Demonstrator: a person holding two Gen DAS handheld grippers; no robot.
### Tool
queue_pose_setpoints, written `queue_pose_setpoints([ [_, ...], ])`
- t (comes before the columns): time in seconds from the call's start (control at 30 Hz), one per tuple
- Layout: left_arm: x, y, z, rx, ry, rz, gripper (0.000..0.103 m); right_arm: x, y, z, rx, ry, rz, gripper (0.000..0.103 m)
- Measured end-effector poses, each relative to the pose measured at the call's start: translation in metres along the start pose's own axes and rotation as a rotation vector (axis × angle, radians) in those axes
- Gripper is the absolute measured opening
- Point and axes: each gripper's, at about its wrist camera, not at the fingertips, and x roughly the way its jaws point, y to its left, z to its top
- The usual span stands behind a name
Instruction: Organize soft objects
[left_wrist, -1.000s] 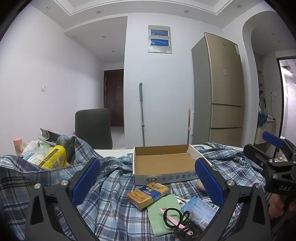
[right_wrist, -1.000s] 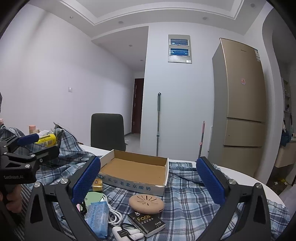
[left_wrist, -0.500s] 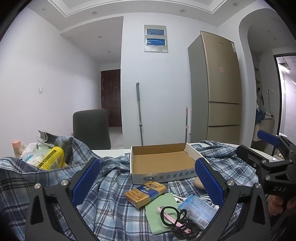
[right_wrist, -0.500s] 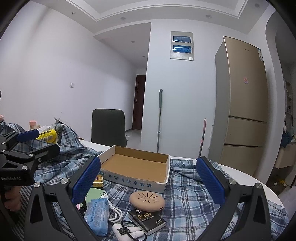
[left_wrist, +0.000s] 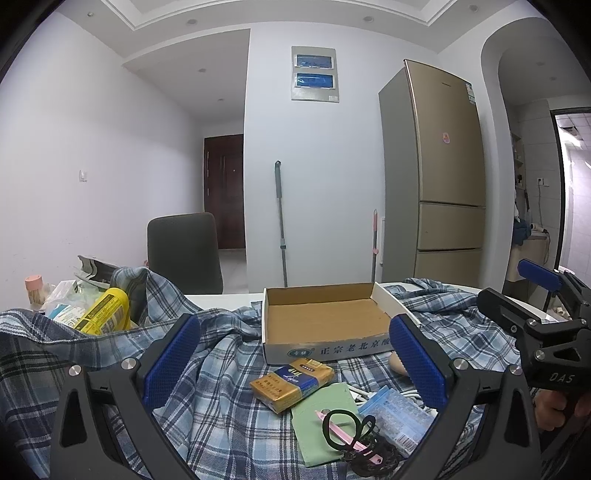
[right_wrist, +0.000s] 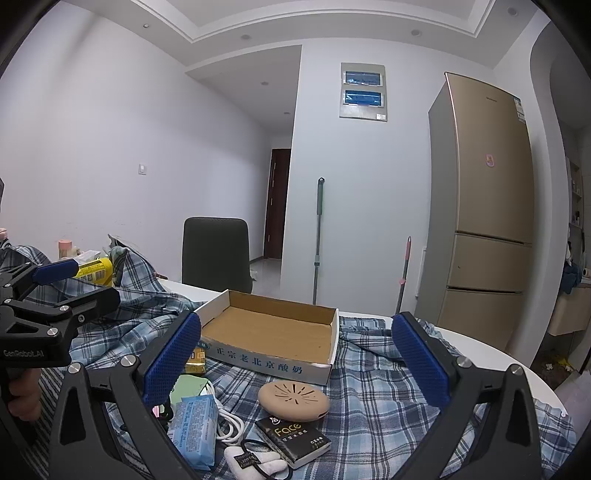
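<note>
An empty cardboard box (left_wrist: 325, 321) (right_wrist: 269, 332) sits on a blue plaid cloth (left_wrist: 221, 398) (right_wrist: 388, 387). In front of it lie an orange tissue pack (left_wrist: 291, 382), a green pouch (left_wrist: 325, 417), a black hair tie (left_wrist: 343, 428), a light blue wipes pack (left_wrist: 397, 415) (right_wrist: 194, 417), a tan round case (right_wrist: 293, 400), a black tissue pack (right_wrist: 293, 439) and a small white plush (right_wrist: 255, 461). My left gripper (left_wrist: 293, 365) hovers open above the orange pack. My right gripper (right_wrist: 295, 365) hovers open above the tan case. Neither holds anything.
A yellow can (left_wrist: 105, 312) and packets sit on the far left of the cloth. A white cable (right_wrist: 229, 424) lies beside the wipes. A dark chair (left_wrist: 184, 253), a mop (left_wrist: 280, 221) and a gold fridge (left_wrist: 443, 177) stand behind the white table (right_wrist: 480, 354).
Both grippers have drifted slightly, so the box and items shifted a little in each view. The jaws stay open and nothing was picked up.
</note>
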Motion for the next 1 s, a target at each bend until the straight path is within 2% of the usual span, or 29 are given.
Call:
queue_pose_setpoints([
  [0.5, -0.001, 0.002, 0.0, -0.008, -0.015, -0.002, 0.103, 0.0, -0.001, 0.0, -0.001, -0.001, 0.0, 0.103],
  [0.63, -0.006, 0.003, 0.002, -0.019, -0.026, 0.026, 0.103, 0.0, -0.001, 0.0, 0.0, 0.001, 0.001, 0.103],
  [0.8, -0.008, 0.004, 0.006, -0.038, 0.021, -0.002, 0.103, 0.001, -0.002, 0.0, 0.004, 0.014, 0.0, 0.103],
  [1.0, -0.002, -0.002, 0.006, -0.026, 0.098, -0.027, 0.103, 0.012, -0.006, 0.01, 0.008, 0.112, 0.026, 0.103],
])
